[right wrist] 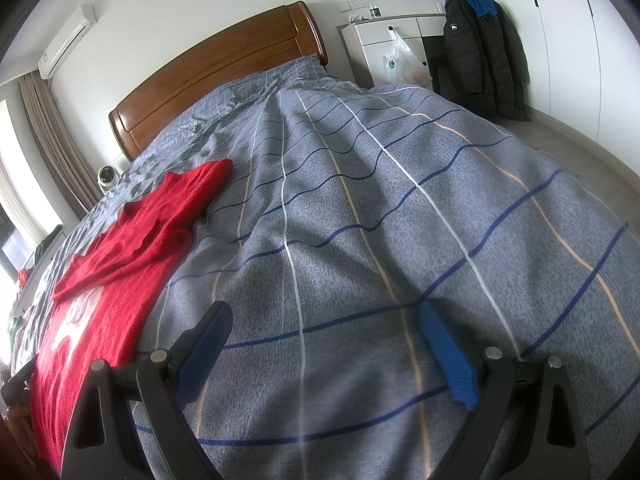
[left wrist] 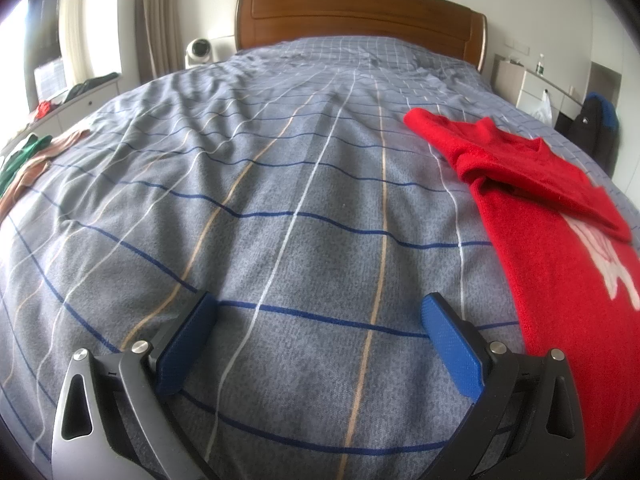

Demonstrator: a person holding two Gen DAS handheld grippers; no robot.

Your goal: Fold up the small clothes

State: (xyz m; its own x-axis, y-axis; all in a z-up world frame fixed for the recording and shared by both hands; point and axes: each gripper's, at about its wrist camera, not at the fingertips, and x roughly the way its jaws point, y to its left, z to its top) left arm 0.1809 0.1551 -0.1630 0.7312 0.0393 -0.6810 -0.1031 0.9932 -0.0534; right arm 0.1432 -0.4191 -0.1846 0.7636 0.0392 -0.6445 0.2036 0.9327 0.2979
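Bedroom all around us, and filling both views is the big bed (left wrist: pixel 280 208) under a grey-blue checked cover, rumpled into soft ridges, with a brown wooden headboard (left wrist: pixel 360 16) at the far end against a pale wall. Next in size, the red sweater (left wrist: pixel 560 240) lies spread on the cover, one sleeve folded across its body, a white pattern showing on the near part; it sits on the right side of the left wrist view and on the left side of the right wrist view (right wrist: pixel 112 264), so it lies between the two tools. A black jacket (right wrist: pixel 476 52) hangs at the far right beside a white cabinet (right wrist: pixel 392 36), and a small heap of green and tan clothes (left wrist: pixel 28 160) rests at the bed's far left edge. Down to the left claw (left wrist: pixel 320 316): blue pads spread wide, nothing between them, hovering over bare cover just left of the sweater. And the right claw (right wrist: pixel 332 328): likewise wide apart and holding nothing, over bare cover just right of the sweater's edge.
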